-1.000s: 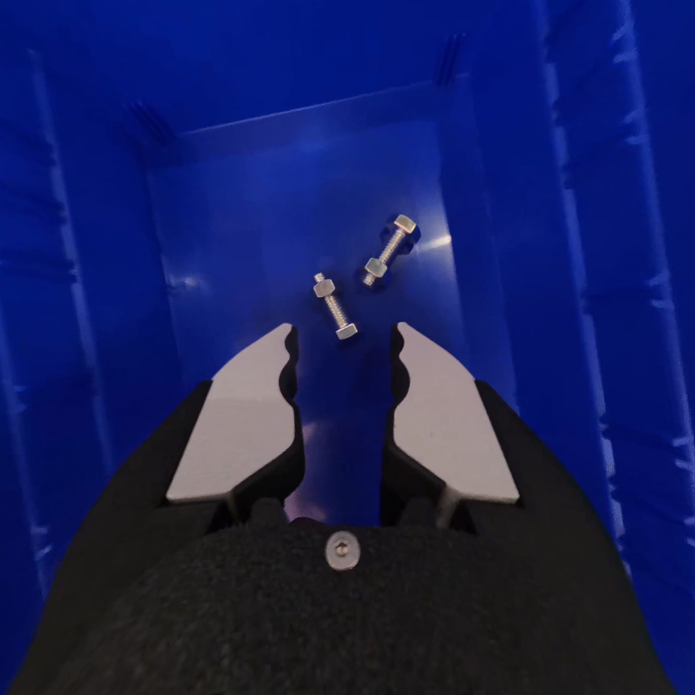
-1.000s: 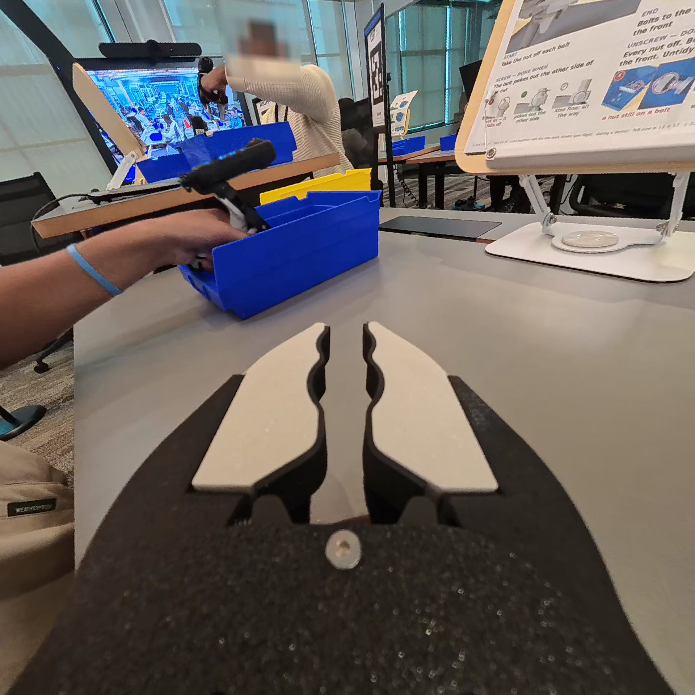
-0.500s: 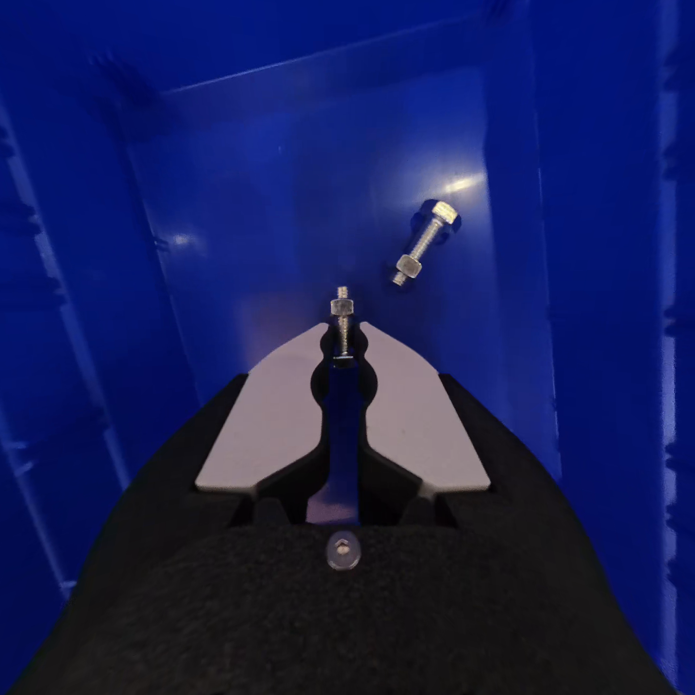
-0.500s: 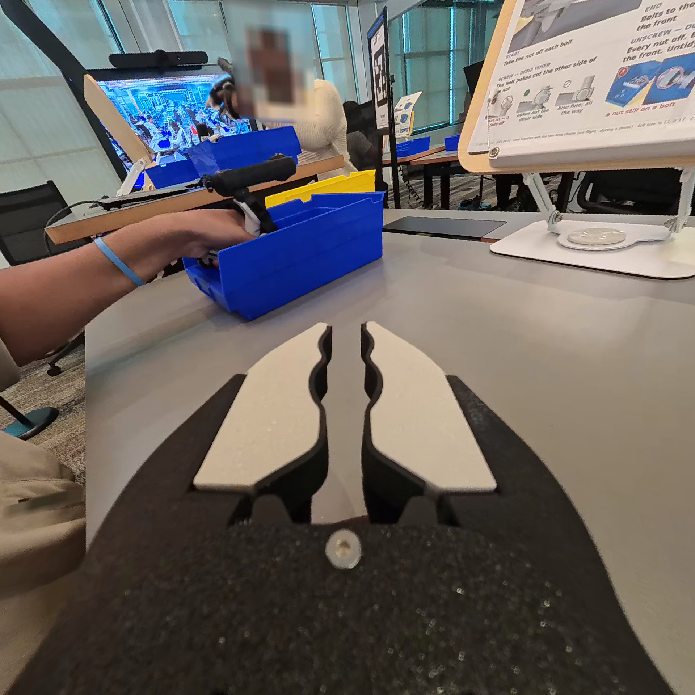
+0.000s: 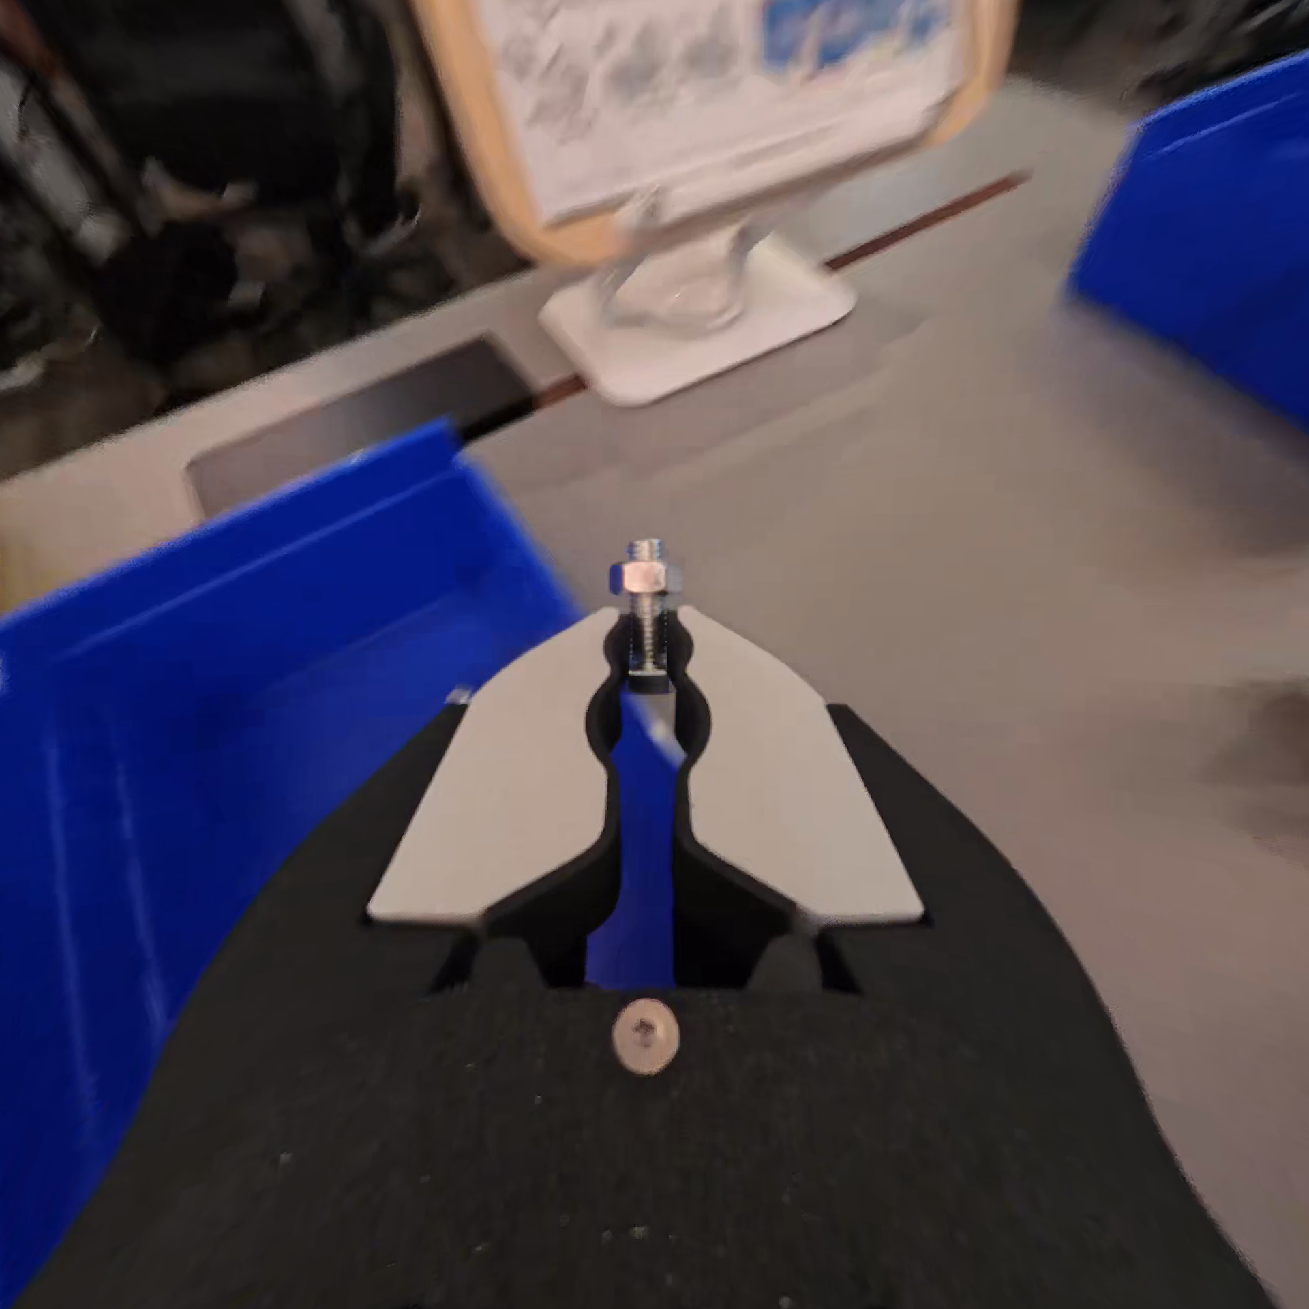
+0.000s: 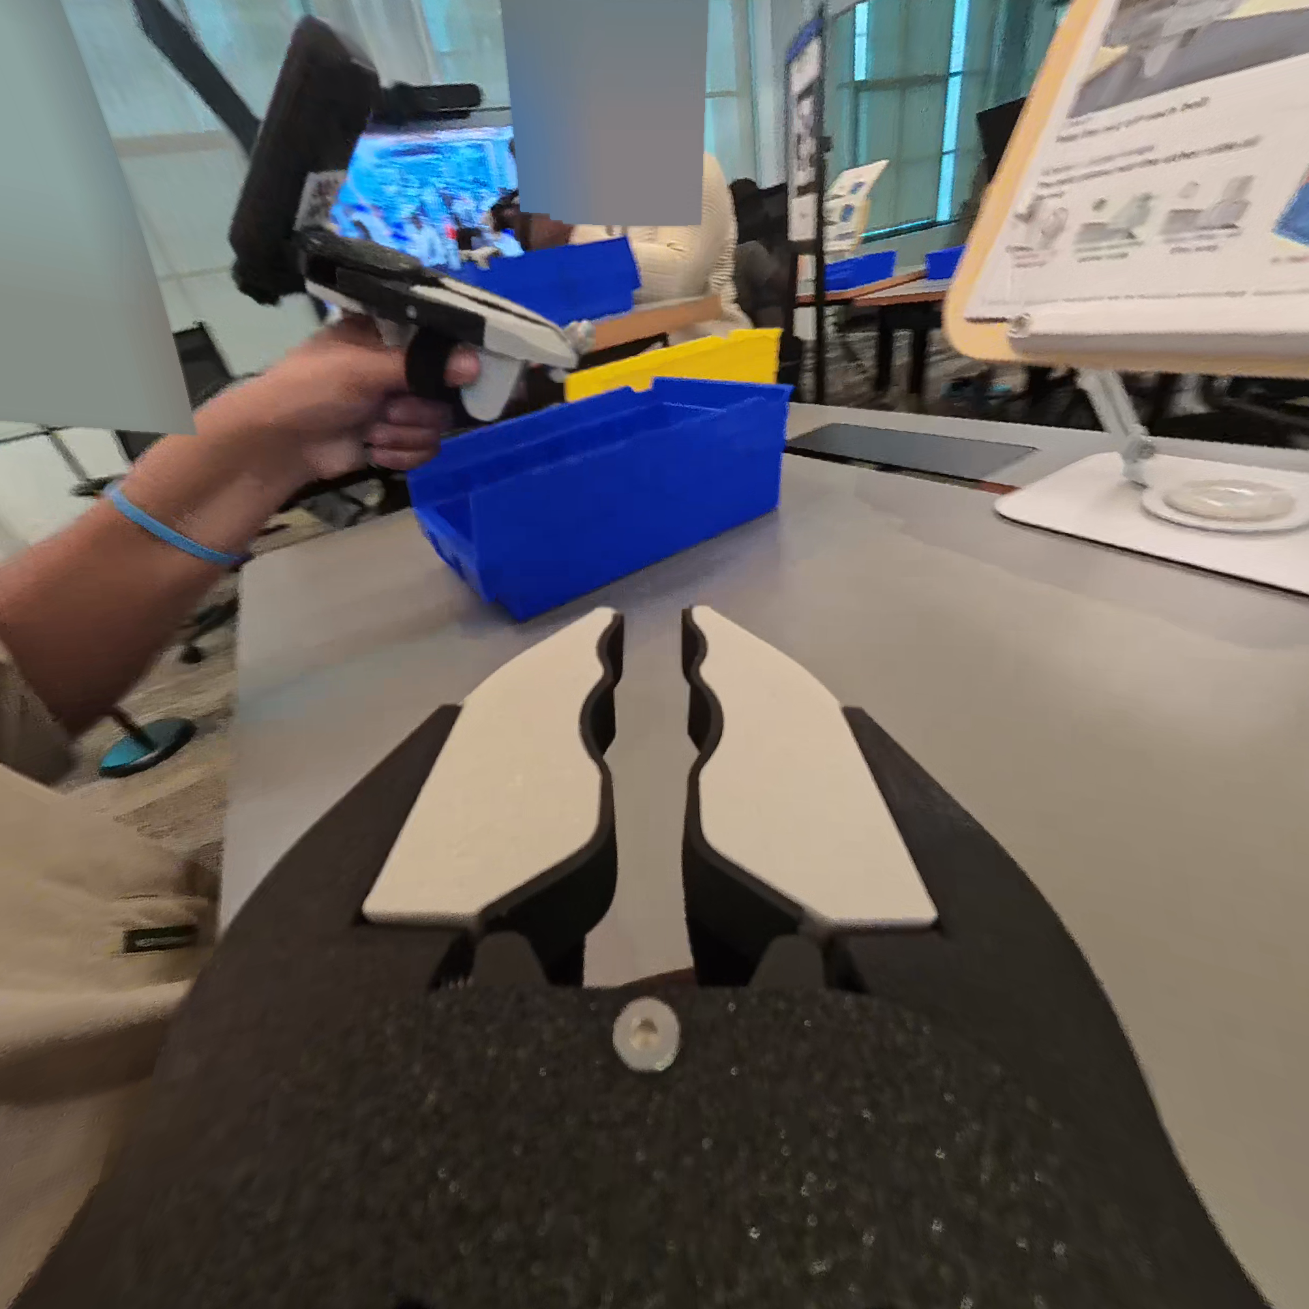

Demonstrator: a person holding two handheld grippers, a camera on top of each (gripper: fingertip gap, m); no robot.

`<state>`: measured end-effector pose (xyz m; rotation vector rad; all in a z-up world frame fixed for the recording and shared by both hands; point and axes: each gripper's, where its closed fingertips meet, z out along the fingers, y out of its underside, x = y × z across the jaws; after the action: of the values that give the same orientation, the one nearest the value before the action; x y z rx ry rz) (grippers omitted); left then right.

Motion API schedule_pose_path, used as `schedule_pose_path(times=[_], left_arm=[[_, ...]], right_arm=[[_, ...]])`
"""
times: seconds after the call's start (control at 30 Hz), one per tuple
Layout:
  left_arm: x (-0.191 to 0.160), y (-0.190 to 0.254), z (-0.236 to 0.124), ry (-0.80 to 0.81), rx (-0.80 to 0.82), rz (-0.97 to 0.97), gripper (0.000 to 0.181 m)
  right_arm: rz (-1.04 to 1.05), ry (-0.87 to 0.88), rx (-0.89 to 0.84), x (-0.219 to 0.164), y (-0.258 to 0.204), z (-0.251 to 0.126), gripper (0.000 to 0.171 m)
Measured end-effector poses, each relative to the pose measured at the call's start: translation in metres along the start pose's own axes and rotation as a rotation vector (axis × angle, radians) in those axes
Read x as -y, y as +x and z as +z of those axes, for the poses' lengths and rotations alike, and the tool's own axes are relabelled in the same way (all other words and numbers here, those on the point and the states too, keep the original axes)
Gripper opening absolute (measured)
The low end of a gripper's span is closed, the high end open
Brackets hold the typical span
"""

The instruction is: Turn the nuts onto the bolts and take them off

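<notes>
Steel bolt [image 5: 646, 637] with a nut [image 5: 644, 576] near its far end sticks straight out from the tips of the left gripper [image 5: 646, 623], whose fingers [image 5: 524, 772] are clamped on the threaded shank; the bolt's head sits just behind the tips, in the first notch between them. The nut rides clear of the fingers, a little beyond their tips, with a short stub of thread past it.

Below and to the left of those fingers lies an open blue bin [image 5: 234, 637], its rim passing under the gap between them. Beyond the tips the grey desk [image 5: 921, 567] stretches to a white stand [image 5: 701, 319] carrying a tilted board with a printed sheet [image 5: 708, 85]. A second blue bin [image 5: 1204, 269] shows far off to the right. This view is blurred.

In the right wrist view the left gripper [image 6: 577, 340] is held in a hand [image 6: 333, 411] above the blue bin [image 6: 609, 496], the bolt a small blurred glint at its tip. The right gripper [image 6: 652, 623] hovers low over bare desk [image 6: 992, 708], its fingers [image 6: 510, 772] slightly apart and holding nothing. A yellow bin [image 6: 680, 361] stands behind the blue one.
</notes>
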<state>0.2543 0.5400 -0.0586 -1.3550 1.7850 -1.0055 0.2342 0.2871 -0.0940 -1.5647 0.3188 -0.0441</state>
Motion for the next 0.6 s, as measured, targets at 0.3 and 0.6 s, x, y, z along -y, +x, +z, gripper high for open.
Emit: schedule_pose_path(times=[0.3,0.6], left_arm=[[0.033,0.174,0.001,0.171,-0.535,0.046,0.009],[0.027,0.229,0.007,0.142,-0.732,0.041,0.009]], right_arm=[[0.256,0.001,0.319,0.058,-0.033,0.042,0.028],[0.349,0.042,0.337,0.053,-0.030,0.034,0.024]])
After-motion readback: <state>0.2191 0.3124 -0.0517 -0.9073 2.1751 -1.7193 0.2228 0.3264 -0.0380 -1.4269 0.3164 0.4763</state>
